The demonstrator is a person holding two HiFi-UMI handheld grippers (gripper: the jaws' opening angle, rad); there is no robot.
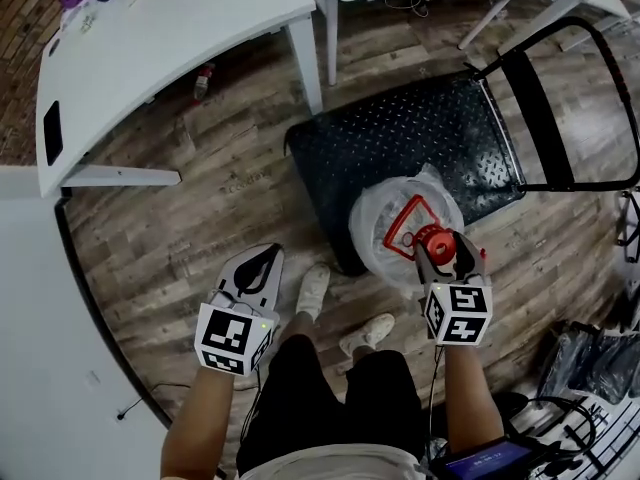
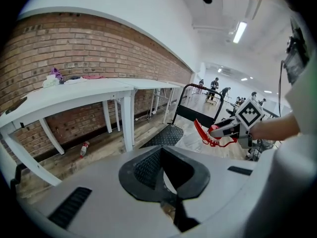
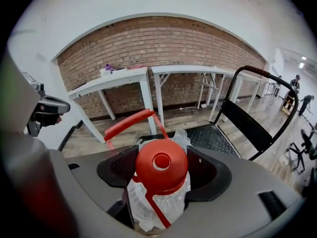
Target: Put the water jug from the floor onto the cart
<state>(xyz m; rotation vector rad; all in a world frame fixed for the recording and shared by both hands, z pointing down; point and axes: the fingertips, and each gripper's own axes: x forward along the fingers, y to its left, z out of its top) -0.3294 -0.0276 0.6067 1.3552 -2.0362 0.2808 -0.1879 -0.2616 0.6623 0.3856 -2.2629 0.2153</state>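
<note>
Right gripper view shows the right gripper (image 3: 162, 175) with its fingers (image 3: 115, 168) clamped around the neck of the clear plastic water jug with red cap and red strap handle (image 3: 161, 163). Head view places the jug at the near edge of the black diamond-plate cart (image 1: 400, 133), partly over the wooden plank floor (image 1: 190, 208); whether it rests on the deck is unclear. The left gripper (image 1: 262, 263) hangs well apart, fingers closed on nothing.

Open cart deck (image 1: 420, 138) ahead, upright cart handle (image 1: 541, 108) right, table leg (image 1: 305, 63) left.
</note>
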